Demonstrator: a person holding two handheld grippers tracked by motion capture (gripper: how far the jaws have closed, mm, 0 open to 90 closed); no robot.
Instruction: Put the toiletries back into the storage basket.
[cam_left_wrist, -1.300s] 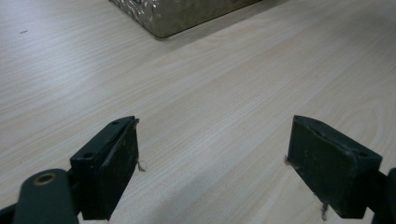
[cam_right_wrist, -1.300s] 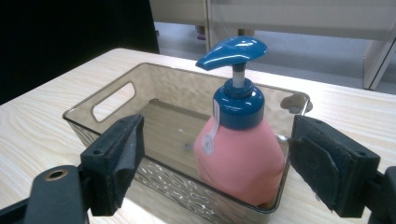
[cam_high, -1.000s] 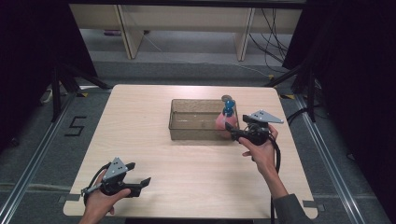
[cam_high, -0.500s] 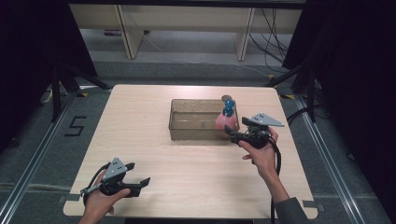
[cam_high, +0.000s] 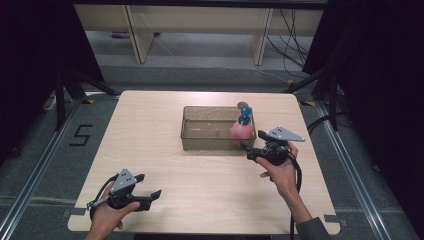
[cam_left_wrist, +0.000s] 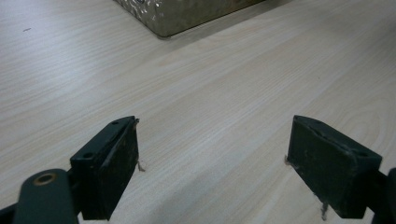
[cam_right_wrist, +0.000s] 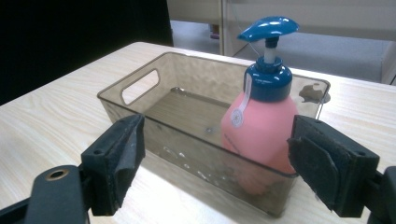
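At 7 o'clock on the table (cam_high: 165, 165), the left gripper (cam_high: 150, 200) idles, jaws released and empty. Right gripper (cam_high: 248, 151), likewise released and nearer, points toward 11 o'clock at the pump bottle (cam_high: 242, 127), standing upright in the bin's (cam_high: 200, 142) right end.

The smoked plastic bin (cam_high: 218, 134) is occupying the table's (cam_high: 165, 165) centre toward 12 o'clock, its walls blocking any level approach to the pink pump bottle (cam_high: 242, 129) standing in its 3 o'clock end; access is remaining open from above. The right gripper (cam_high: 248, 150), jaws wide, is sitting just outside the bin's near wall. The left gripper (cam_high: 152, 196), at 7 o'clock, is facing bare tabletop toward the bin.
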